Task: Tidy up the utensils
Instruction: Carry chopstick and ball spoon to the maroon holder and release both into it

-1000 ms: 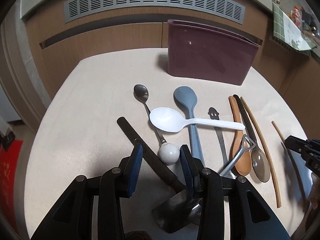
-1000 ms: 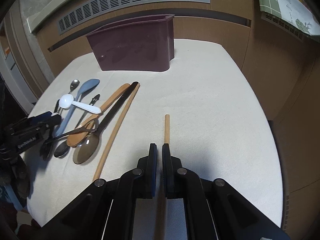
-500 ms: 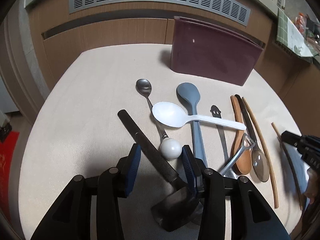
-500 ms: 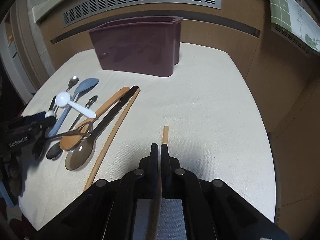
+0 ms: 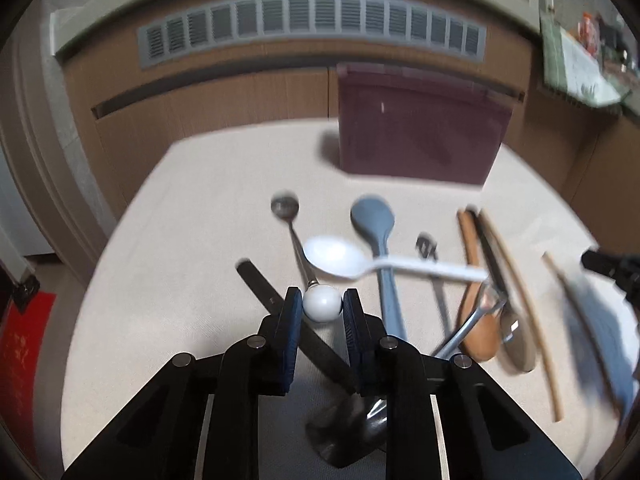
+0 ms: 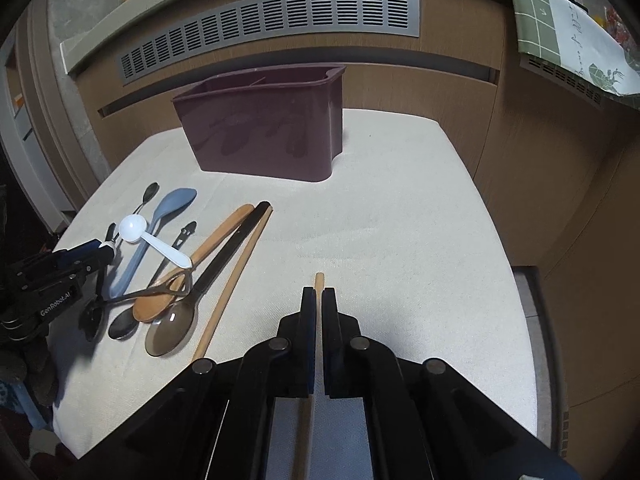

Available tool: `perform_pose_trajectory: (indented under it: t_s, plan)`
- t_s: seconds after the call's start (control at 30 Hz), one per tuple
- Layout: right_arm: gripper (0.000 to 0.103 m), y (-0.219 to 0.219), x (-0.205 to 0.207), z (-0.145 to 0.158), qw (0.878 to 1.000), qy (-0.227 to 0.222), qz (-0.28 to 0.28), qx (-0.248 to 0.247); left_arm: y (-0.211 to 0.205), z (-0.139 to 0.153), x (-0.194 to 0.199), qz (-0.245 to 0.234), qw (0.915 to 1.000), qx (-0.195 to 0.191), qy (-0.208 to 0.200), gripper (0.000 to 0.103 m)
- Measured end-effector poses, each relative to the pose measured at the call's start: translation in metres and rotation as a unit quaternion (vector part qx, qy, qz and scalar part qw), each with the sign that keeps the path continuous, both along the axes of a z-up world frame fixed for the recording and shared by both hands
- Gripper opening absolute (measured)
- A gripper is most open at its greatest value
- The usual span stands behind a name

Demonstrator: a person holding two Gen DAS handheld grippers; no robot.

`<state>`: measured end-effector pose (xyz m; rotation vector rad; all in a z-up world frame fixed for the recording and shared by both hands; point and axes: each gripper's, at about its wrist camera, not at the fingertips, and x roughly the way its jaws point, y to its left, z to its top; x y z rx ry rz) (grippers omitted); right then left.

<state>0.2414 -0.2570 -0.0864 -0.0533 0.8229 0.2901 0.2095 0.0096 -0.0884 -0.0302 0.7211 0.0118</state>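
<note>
My left gripper (image 5: 321, 307) is shut on the white ball end (image 5: 322, 304) of a metal spoon (image 5: 285, 207) lying among several utensils on the cream table. My right gripper (image 6: 319, 295) is shut on a wooden chopstick (image 6: 319, 282) and holds it above the table, tip forward. A maroon utensil holder (image 6: 264, 128) stands at the back; it also shows in the left wrist view (image 5: 420, 132). A white plastic spoon (image 5: 336, 258), a blue-grey spoon (image 5: 374, 216) and a black-handled spatula (image 5: 280, 300) lie around the left gripper.
A wooden spoon (image 6: 216, 244), a dark translucent spoon (image 6: 172, 328), a second chopstick (image 6: 236, 276) and a metal peeler (image 6: 160, 290) lie left of my right gripper. The table edge (image 6: 516, 280) drops off on the right. Wooden cabinets with a vent (image 6: 268, 28) stand behind.
My left gripper has moved forward and shut on the spoon's white ball end. My right gripper has lifted a little with the chopstick.
</note>
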Motion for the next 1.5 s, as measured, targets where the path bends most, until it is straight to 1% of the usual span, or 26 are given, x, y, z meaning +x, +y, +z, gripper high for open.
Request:
perform_pose_trajectory:
  t_s: [0.1,0.17,0.23,0.33,0.4,0.47,0.53,0.6,0.63,0.67,0.7,0.77,0.83,0.9,0.93,1.0,1.1,1.17,1.27,1.33,1.4,1.43,1.5]
  plan:
    - [0.003,-0.007,-0.005,0.001,1.0,0.008,0.007,0.005,0.009,0.023,-0.012,0.001,0.9991,-0.022,-0.036,0.022]
    - [0.005,-0.011,-0.007,0.0,1.0,0.015,0.017,0.014,0.014,0.04,-0.022,0.004,0.9979,-0.028,-0.059,0.022]
    - [0.006,-0.012,-0.006,-0.006,0.998,0.038,0.032,0.024,0.017,0.054,-0.027,0.003,0.9968,-0.031,-0.073,0.022]
    - [0.006,-0.01,-0.002,-0.015,0.997,0.061,0.031,0.022,0.019,0.066,-0.031,-0.001,0.9956,-0.037,-0.086,0.021]
    - [0.009,-0.007,0.001,-0.02,0.996,0.074,0.035,0.026,0.02,0.069,-0.033,-0.002,0.9952,-0.043,-0.088,0.021]
    - [0.009,-0.003,0.004,-0.023,0.996,0.08,0.04,0.023,0.02,0.068,-0.034,-0.004,0.9952,-0.045,-0.086,0.021]
    - [0.011,0.005,0.005,-0.025,0.997,0.071,0.038,-0.001,0.019,0.067,-0.034,-0.004,0.9953,-0.047,-0.085,0.021]
    - [0.011,0.013,0.007,-0.032,0.996,0.07,0.037,-0.046,0.02,0.068,-0.035,-0.004,0.9951,-0.051,-0.084,0.021]
    - [0.007,0.016,0.005,-0.032,0.996,0.059,0.038,-0.059,0.019,0.068,-0.035,-0.005,0.995,-0.053,-0.084,0.021]
    - [0.006,0.019,0.005,-0.031,0.996,0.054,0.034,-0.068,0.021,0.069,-0.035,-0.005,0.9949,-0.056,-0.084,0.021]
    - [0.005,0.019,0.004,-0.029,0.996,0.052,0.034,-0.065,0.022,0.07,-0.036,-0.006,0.9946,-0.06,-0.084,0.021]
    - [0.004,0.015,-0.001,-0.017,0.998,0.031,0.034,-0.036,0.024,0.074,-0.038,-0.01,0.9939,-0.068,-0.086,0.021]
    - [0.004,0.009,-0.007,0.003,1.0,-0.001,0.026,-0.01,0.026,0.081,-0.038,-0.018,0.9926,-0.082,-0.088,0.021]
    - [0.004,0.004,-0.011,0.023,0.999,-0.036,0.014,0.004,0.027,0.091,-0.038,-0.027,0.9907,-0.095,-0.094,0.021]
    - [0.004,0.003,-0.012,0.03,0.999,-0.049,0.011,0.01,0.028,0.096,-0.038,-0.03,0.9897,-0.099,-0.098,0.02]
    - [0.004,0.0,-0.011,0.041,0.997,-0.067,0.003,0.025,0.028,0.108,-0.037,-0.034,0.9879,-0.103,-0.111,0.008]
    - [0.004,-0.001,-0.006,0.059,0.994,-0.089,-0.001,0.057,0.025,0.128,-0.032,-0.047,0.9848,-0.106,-0.129,0.008]
    - [0.004,0.003,-0.002,0.074,0.992,-0.114,-0.001,0.06,0.023,0.142,-0.028,-0.056,0.9826,-0.102,-0.144,0.007]
    - [0.004,0.013,0.006,0.088,0.99,-0.132,0.008,0.048,0.024,0.159,-0.019,-0.059,0.9797,-0.101,-0.163,0.007]
    - [0.004,0.018,0.011,0.088,0.99,-0.131,0.017,0.045,0.03,0.159,-0.012,-0.046,0.9811,-0.097,-0.161,0.009]
    - [0.004,0.019,0.013,0.082,0.992,-0.12,0.023,0.044,0.041,0.149,-0.004,-0.031,0.9828,-0.107,-0.148,0.009]
    - [0.004,0.019,0.014,0.078,0.992,-0.113,0.024,0.043,0.045,0.141,-0.001,-0.026,0.984,-0.112,-0.136,0.011]
    - [0.004,0.021,0.013,0.067,0.994,-0.099,0.028,0.041,0.053,0.115,0.006,-0.026,0.987,-0.126,-0.096,0.019]
